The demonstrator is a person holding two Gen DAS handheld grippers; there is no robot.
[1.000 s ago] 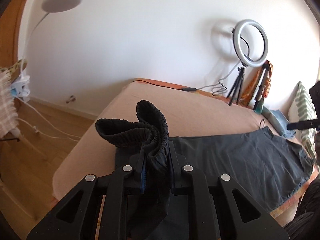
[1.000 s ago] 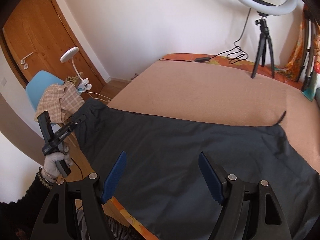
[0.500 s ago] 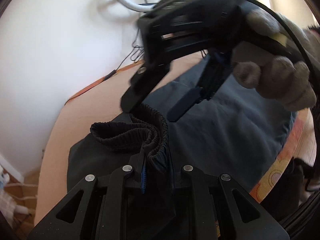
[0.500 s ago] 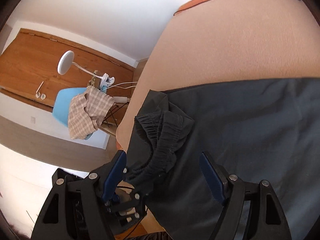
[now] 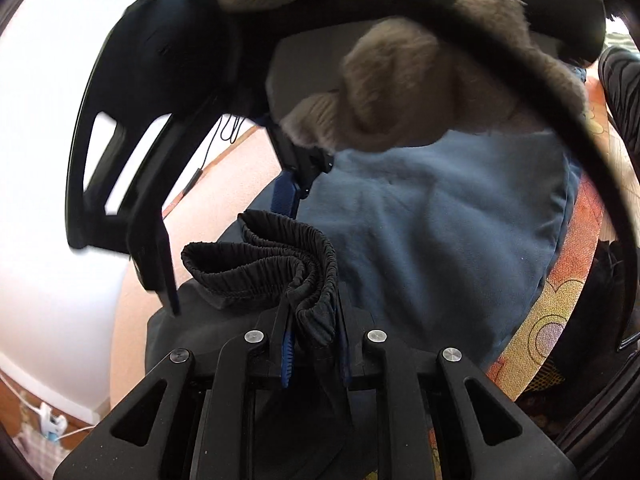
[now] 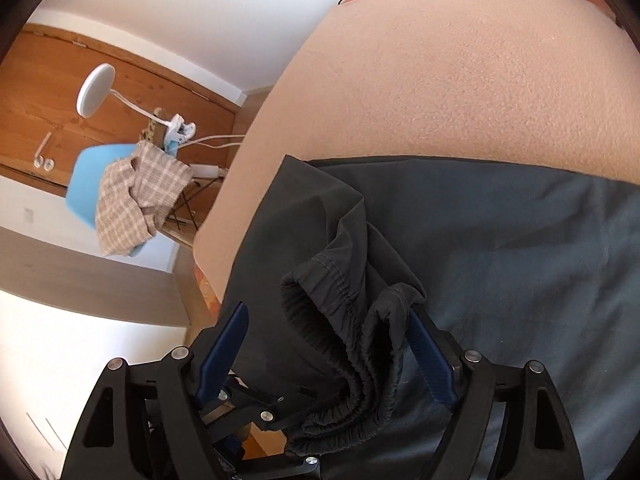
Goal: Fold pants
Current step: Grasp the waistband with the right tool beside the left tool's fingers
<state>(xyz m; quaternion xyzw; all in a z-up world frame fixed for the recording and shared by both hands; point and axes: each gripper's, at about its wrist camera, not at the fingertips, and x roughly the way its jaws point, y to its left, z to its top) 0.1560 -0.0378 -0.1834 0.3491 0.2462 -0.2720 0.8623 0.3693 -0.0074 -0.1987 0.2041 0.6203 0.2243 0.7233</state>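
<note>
Right gripper (image 6: pixel 328 360) swung in, jaws apart around the waistband (image 6: pixel 340 344); left gripper (image 5: pixel 314 320) clamps it. Peach bed (image 6: pixel 460 80), wooden door (image 6: pixel 48 92), maybe blurry.

- Bright daylight fills both views; the wall (image 5: pixel 36 160) is blown out to plain white.
- The right gripper (image 5: pixel 224 216) and gloved hand (image 5: pixel 420 92), close to the left lens, are smeared with blur.
- The pants (image 6: pixel 500 232) look sharp and evenly lit.
- Fisheye bends the edges, with dark corners.

Checked cloth (image 6: pixel 136 204) draped over blue chair (image 6: pixel 84 184); white lamp (image 6: pixel 96 90) before wooden door (image 6: pixel 36 92); peach bedcover (image 6: pixel 460 80).
</note>
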